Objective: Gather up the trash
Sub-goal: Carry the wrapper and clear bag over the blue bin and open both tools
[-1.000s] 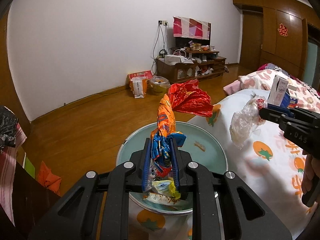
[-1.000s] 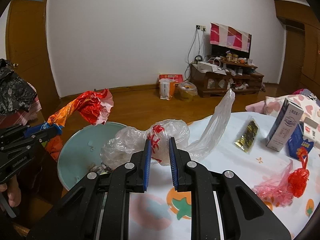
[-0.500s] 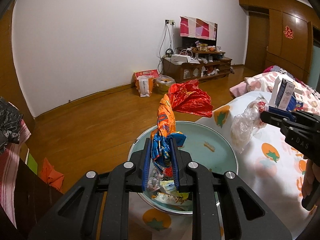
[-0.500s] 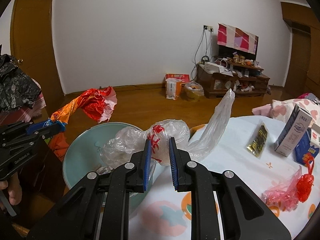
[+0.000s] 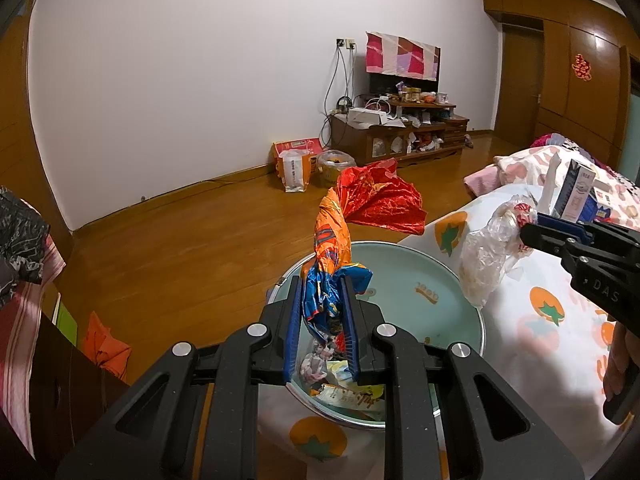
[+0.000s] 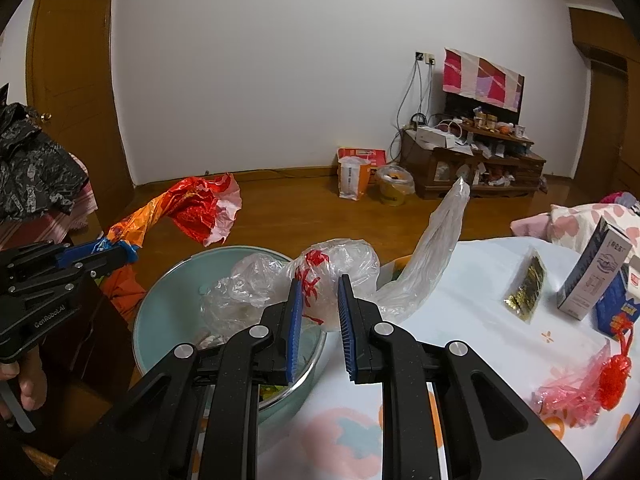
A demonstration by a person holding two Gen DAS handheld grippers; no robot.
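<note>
Orange-and-blue wrapper (image 5: 329, 280) is clamped in the left gripper (image 5: 320, 320) over the basin (image 5: 460, 292); a clear bag (image 6: 324, 280) is pinched in the right gripper (image 6: 319, 320) beside the counter (image 6: 460, 352).

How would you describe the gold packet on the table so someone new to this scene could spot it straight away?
Start at the table under the white fruit-print cloth. Beyond the right gripper, to its right, a tall milk carton stands. The gold packet lies flat just left of that carton: small, dark and glittery, the only metallic-looking piece among clear and pink plastic.
</note>
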